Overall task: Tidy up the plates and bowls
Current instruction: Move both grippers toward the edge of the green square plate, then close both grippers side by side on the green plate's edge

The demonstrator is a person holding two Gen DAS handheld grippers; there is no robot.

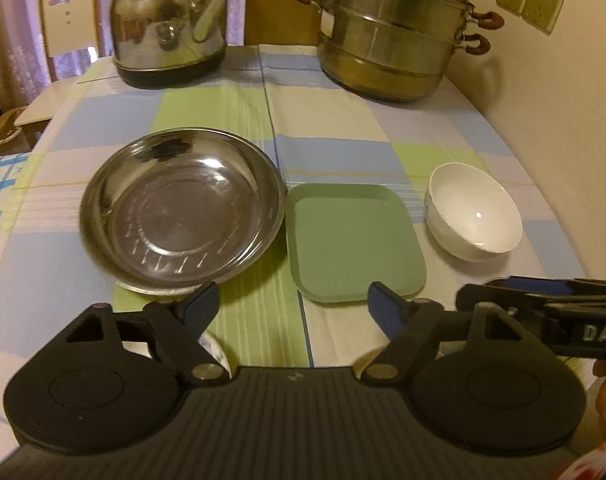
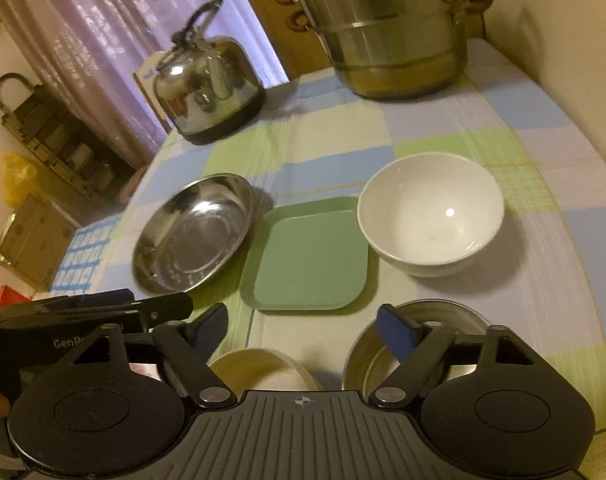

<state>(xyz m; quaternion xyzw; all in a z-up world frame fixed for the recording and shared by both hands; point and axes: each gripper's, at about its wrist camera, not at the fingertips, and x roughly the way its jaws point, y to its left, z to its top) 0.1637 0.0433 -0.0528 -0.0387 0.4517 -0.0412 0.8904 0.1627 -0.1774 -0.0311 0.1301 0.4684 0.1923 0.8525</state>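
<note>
A round steel plate [image 1: 183,212] lies on the checked tablecloth, left of a square green plate [image 1: 355,244] and a white bowl [image 1: 473,210]. In the right wrist view the steel plate [image 2: 195,236], green plate [image 2: 309,260] and white bowl [image 2: 431,212] lie in the same row. A steel bowl [image 2: 415,340] and a beige bowl [image 2: 263,368] sit just under my right gripper [image 2: 303,328], which is open and empty. My left gripper [image 1: 291,308] is open and empty, just short of the plates. The right gripper's side shows at the right edge of the left wrist view [image 1: 543,300].
A steel kettle [image 1: 169,24] and a stacked steel steamer pot [image 1: 395,32] stand at the table's far side. A wall [image 1: 563,100] runs along the right edge. A white chair [image 1: 69,20] stands past the far left corner. A rack [image 2: 51,136] stands on the floor.
</note>
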